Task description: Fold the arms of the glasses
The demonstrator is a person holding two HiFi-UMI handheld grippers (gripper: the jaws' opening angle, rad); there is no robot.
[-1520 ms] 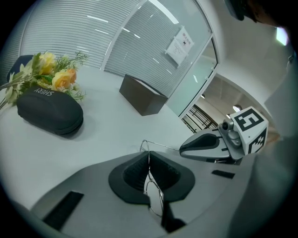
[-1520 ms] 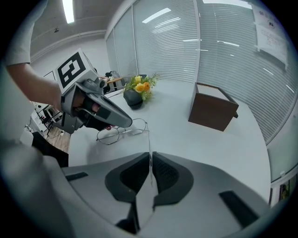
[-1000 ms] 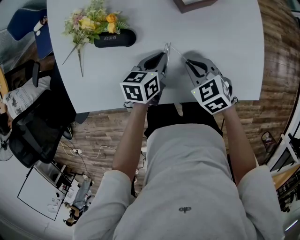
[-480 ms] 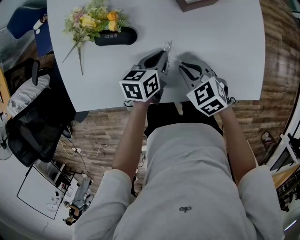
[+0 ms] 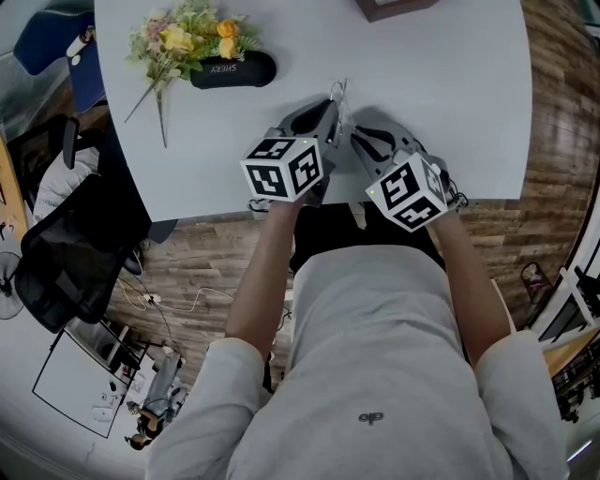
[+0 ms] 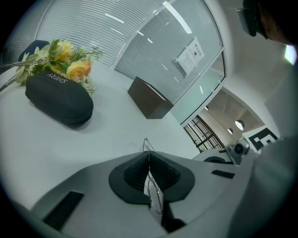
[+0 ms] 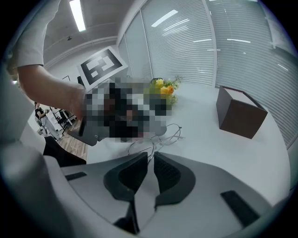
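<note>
Between the pads of your left claw (image 6: 149, 160) the glasses (image 6: 155, 197) are mostly covered. Only a wire loop above and part of a rim below show, so you cannot tell how the arms lie. Your right claw (image 7: 150, 163) has just been opening its jaws. A thin wire reaches their gap, but whether it lies between the pads or just in front is too fine to tell. The brown box (image 5: 389, 7) on your counter (image 5: 450, 84) is cut off by the top edge.

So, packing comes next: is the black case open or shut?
Shut. The black case lies beside the flowers as one closed pod, its seam together and nothing visible inside.
</note>
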